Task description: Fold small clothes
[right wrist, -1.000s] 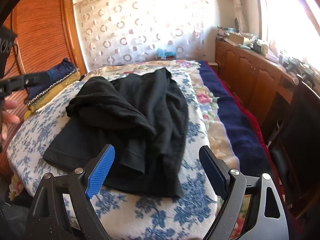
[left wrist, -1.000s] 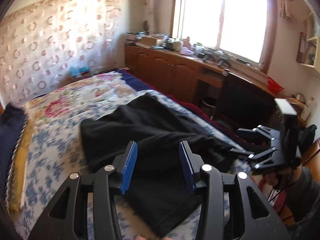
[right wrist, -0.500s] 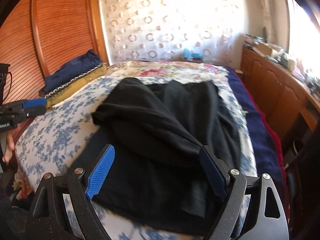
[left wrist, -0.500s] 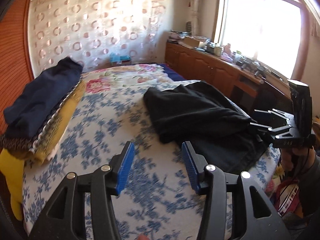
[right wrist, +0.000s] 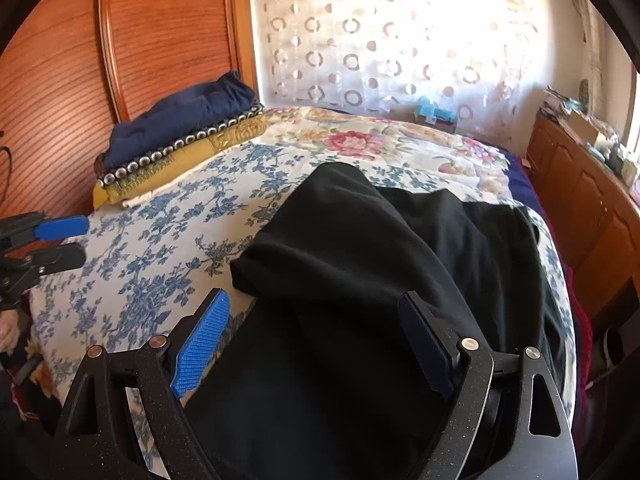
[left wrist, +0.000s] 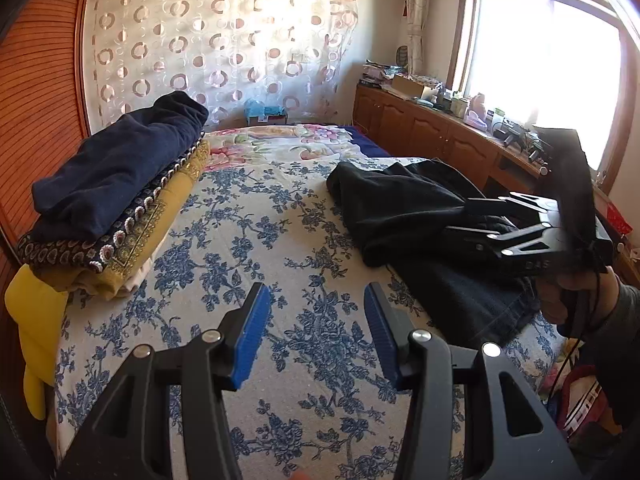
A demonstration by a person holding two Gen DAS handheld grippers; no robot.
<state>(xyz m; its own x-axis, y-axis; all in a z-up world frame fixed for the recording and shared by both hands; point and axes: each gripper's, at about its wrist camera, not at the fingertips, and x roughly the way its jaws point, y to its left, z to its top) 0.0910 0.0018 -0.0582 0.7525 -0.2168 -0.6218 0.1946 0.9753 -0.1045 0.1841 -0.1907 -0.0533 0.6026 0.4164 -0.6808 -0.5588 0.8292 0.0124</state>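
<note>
A black garment [right wrist: 360, 280] lies rumpled on the right half of the bed, partly folded over itself; it also shows in the left wrist view [left wrist: 408, 216]. My right gripper [right wrist: 316, 340] is open and empty, held just above the garment's near edge. It shows from the side in the left wrist view [left wrist: 472, 220]. My left gripper [left wrist: 314, 334] is open and empty over the bare blue-flowered bedspread [left wrist: 248, 248], left of the garment. It shows at the left edge of the right wrist view [right wrist: 68, 240].
A stack of folded clothes, navy on top of yellow [left wrist: 116, 184], lies at the bed's left side by the wooden headboard [right wrist: 60, 80]. Wooden cabinets with clutter [left wrist: 432, 128] line the right wall under the window. A patterned curtain [left wrist: 224, 48] hangs behind.
Both grippers swung left. The left gripper moved off the black garment to over the bare bedspread. The right gripper moved closer over the garment's near edge. Both stayed open.
</note>
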